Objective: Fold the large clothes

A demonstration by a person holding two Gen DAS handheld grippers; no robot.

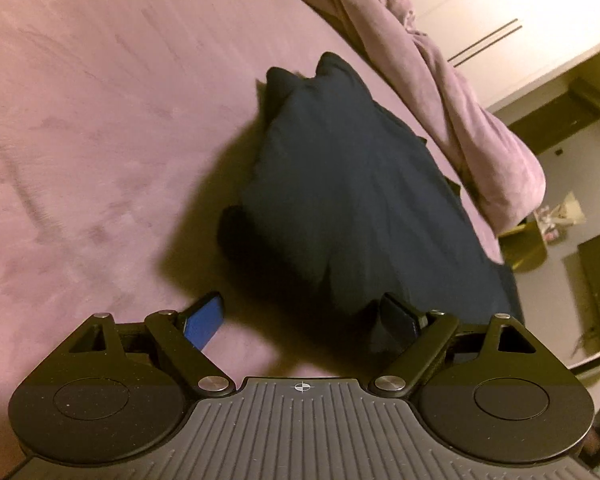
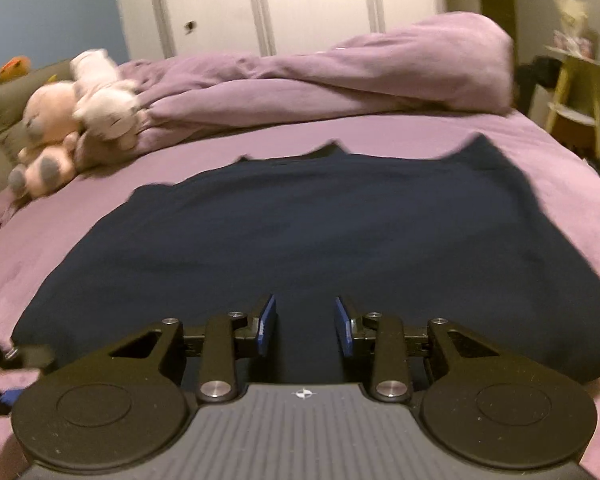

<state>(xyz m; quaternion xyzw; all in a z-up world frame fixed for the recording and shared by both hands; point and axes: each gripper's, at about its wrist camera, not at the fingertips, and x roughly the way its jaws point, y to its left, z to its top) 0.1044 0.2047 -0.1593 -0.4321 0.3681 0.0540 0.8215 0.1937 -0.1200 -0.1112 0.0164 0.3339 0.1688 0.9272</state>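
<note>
Jaws apart (both grippers), the navy garment lying just beyond them.

Matt navy cloth garment on soft, faintly napped mauve bedsheet — fuzzy plush toys beyond.

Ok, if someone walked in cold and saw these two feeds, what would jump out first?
First the dark navy garment, spread flat on the purple bed sheet and filling the middle of both views. Then the bunched purple duvet along the far side of the bed, with pale stuffed toys piled at its left end. The right claw hovers over the garment's near edge, gripping nothing.
</note>
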